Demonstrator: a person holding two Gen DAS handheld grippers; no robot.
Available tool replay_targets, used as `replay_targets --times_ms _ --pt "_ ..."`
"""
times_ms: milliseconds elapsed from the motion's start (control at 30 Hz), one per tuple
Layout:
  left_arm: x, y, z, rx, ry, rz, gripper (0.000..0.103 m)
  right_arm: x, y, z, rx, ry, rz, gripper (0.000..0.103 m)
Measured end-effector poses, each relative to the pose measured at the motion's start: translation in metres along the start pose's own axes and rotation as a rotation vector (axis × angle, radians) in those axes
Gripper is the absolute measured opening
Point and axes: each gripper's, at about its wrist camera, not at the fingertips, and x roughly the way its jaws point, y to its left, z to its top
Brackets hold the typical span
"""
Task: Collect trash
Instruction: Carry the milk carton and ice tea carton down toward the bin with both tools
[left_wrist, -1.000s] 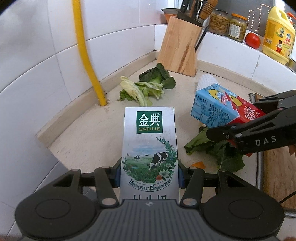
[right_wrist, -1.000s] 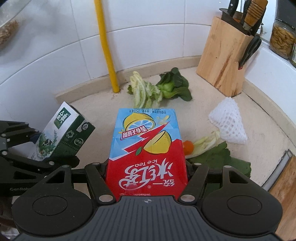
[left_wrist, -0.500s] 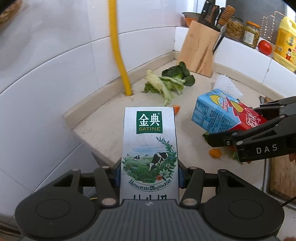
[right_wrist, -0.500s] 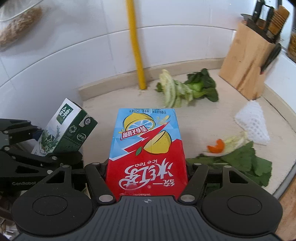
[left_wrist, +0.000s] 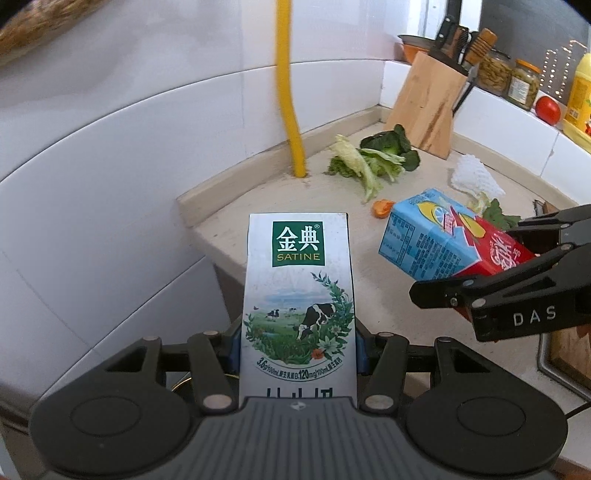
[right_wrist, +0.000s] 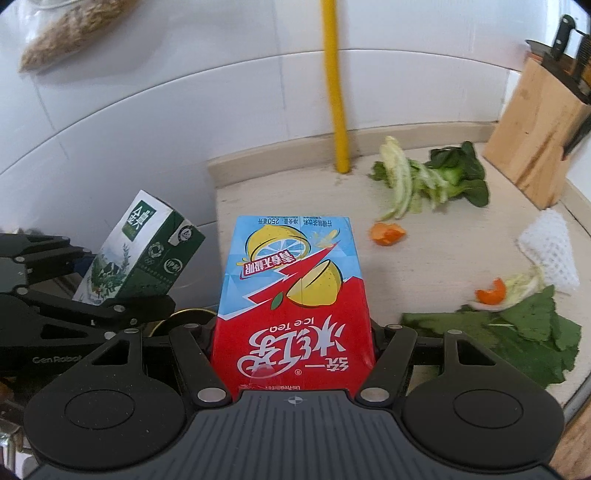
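White tile is backing the table (right_wrist: 295, 192) while your left gripper (left_wrist: 297, 350) is clamping its fingers on the milk carton (left_wrist: 298, 295) and your right gripper (right_wrist: 293, 347) on the ice tea carton (right_wrist: 295, 295) — both lifted, near the table's edge. Light, crushable boxes — you are holding them across the lower sides, so squeeze gently. Leaf scraps (right_wrist: 432, 181) are lying behind.

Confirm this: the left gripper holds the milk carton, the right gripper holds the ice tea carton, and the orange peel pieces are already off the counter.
Wrong on the peel. Two orange peel pieces still lie on the counter, as the right wrist view shows. The left gripper does hold the milk carton, the right gripper the ice tea carton.
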Motion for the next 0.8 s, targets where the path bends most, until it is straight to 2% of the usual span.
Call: replay_targets --times_ms 800 --pt "-0.041 0.069 -0.059 -0.138 -0.016 0.09 0.047 0.019 0.096 -0.006 -0.131 0.045 0.107 0.072"
